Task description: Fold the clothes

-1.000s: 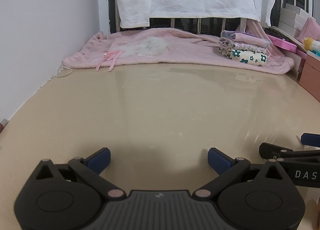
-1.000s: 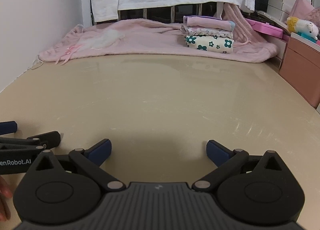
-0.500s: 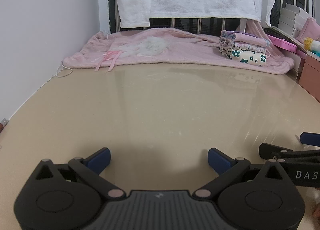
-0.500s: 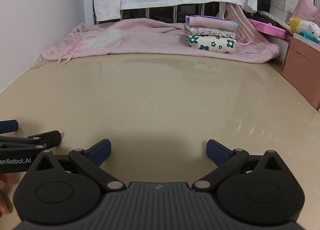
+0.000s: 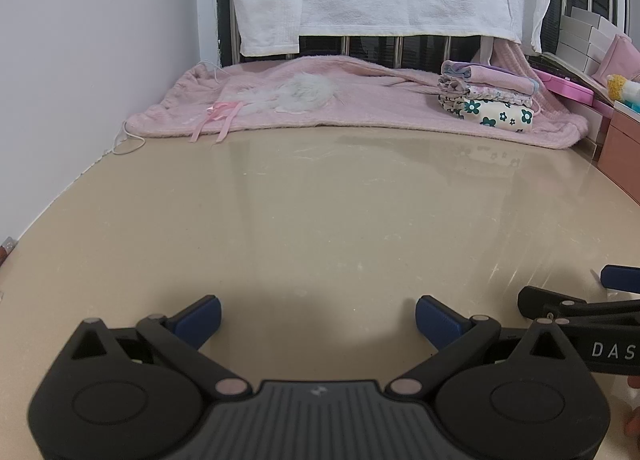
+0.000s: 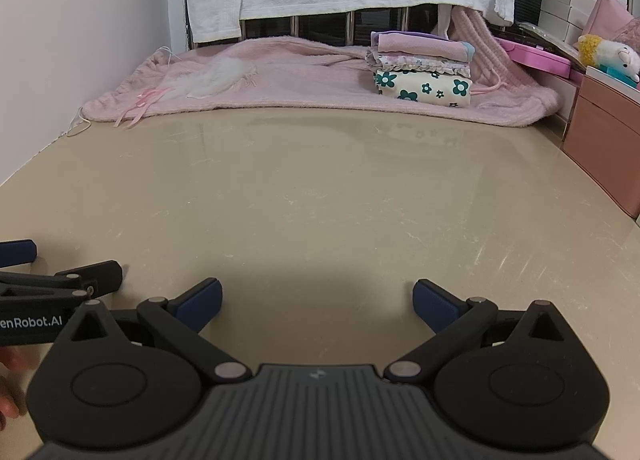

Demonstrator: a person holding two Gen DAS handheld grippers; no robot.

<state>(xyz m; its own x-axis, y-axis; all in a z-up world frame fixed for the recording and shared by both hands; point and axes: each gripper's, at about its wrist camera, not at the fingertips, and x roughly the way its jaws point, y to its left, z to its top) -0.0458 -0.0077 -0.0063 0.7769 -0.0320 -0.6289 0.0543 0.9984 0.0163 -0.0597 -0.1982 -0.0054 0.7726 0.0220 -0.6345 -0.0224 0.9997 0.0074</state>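
We hold our left gripper and right gripper low over the beige counter, fingers spread wide, gripping nothing; folded clothes sit far back on a pink blanket.

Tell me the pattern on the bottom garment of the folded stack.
Cream with dark teal flowers on the bottom garment of the folded stack; clearest in the right wrist view.

Lay spread flat along the table's far edge as a fuzzy pink garment with a white fluffy patch and pink ribbon ties, bearing near its right end a neat stack of folded clothes, flowered cream piece lowest.
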